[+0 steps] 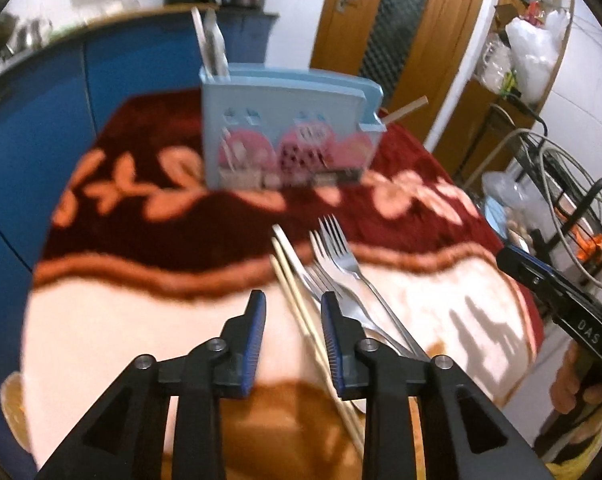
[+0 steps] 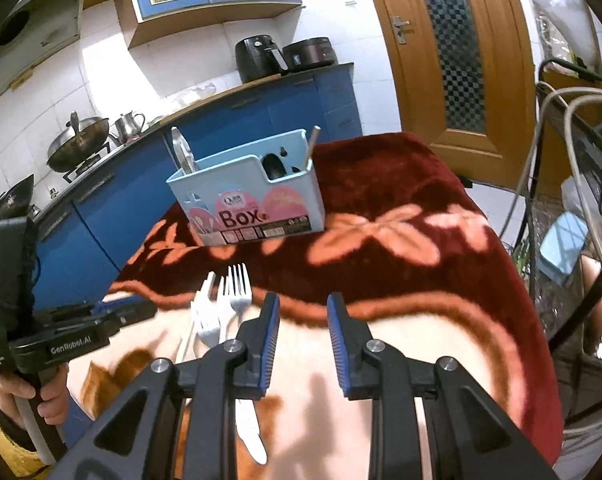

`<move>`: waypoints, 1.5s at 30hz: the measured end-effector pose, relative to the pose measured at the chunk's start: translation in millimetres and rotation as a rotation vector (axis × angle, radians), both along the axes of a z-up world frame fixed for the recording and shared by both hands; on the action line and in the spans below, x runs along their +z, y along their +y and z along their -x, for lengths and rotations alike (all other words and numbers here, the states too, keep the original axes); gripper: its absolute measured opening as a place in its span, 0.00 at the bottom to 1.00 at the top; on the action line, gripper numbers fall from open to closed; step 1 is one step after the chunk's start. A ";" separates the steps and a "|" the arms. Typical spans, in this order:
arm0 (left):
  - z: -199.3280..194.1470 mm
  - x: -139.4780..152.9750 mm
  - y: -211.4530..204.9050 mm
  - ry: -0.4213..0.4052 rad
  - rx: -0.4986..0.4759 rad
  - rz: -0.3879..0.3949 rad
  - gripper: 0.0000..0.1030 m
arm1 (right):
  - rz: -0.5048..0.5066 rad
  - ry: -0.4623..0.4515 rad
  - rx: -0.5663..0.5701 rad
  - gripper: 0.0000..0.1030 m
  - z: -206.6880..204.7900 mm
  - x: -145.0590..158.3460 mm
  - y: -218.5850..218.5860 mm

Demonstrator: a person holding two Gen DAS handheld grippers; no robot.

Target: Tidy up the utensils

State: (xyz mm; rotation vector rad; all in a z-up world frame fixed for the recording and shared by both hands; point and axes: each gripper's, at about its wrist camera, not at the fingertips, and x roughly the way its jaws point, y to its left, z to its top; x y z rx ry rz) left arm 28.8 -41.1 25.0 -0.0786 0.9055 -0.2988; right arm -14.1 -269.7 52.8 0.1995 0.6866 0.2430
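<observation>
Left gripper [image 1: 293, 308] hovers empty, jaws parted, beside the forks [image 1: 337, 256] and chopsticks [image 1: 301, 292] at frame centre; right gripper [image 2: 303, 312] likewise empty. Pick-up step: next, straddle one utensil, clamp, carry to the blue box [image 1: 289, 136] above.

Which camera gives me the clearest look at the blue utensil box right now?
The right wrist view: the utensil box is sharp there, its open top, compartments and "Box" label visible. The left wrist view shows it blurred, front face only.
</observation>
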 end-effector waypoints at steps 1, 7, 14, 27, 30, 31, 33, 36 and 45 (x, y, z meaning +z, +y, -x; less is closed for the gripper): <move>0.7 -3.2 -2.2 0.012 -0.008 0.002 0.28 | -0.002 0.001 -0.004 0.26 1.0 -1.4 -2.3; -3.5 -17.9 -10.6 0.062 0.005 -0.029 0.28 | -0.006 0.014 -0.024 0.26 5.9 -11.4 -12.8; -15.8 -32.7 -9.6 0.121 0.043 -0.054 0.28 | -0.051 0.040 -0.023 0.26 3.8 -22.4 -21.2; -32.6 -31.8 -16.6 0.148 0.035 -0.086 0.22 | -0.091 0.045 0.007 0.27 4.0 -28.2 -26.2; -38.0 -35.3 -18.2 0.177 0.024 -0.041 0.16 | -0.092 0.043 0.015 0.27 4.9 -27.7 -24.7; -38.4 -35.8 -20.1 0.173 0.024 -0.050 0.15 | -0.090 0.044 0.018 0.27 5.0 -27.6 -24.0; -37.8 -35.7 -21.0 0.166 0.025 -0.047 0.13 | -0.084 0.045 0.021 0.27 5.2 -27.4 -22.7; -37.6 -35.6 -13.1 0.166 0.033 -0.002 0.12 | -0.073 0.052 0.022 0.27 3.3 -28.2 -21.2; -28.3 -32.5 6.3 0.141 0.052 0.043 0.04 | -0.038 0.083 0.063 0.27 -4.9 -29.3 -4.0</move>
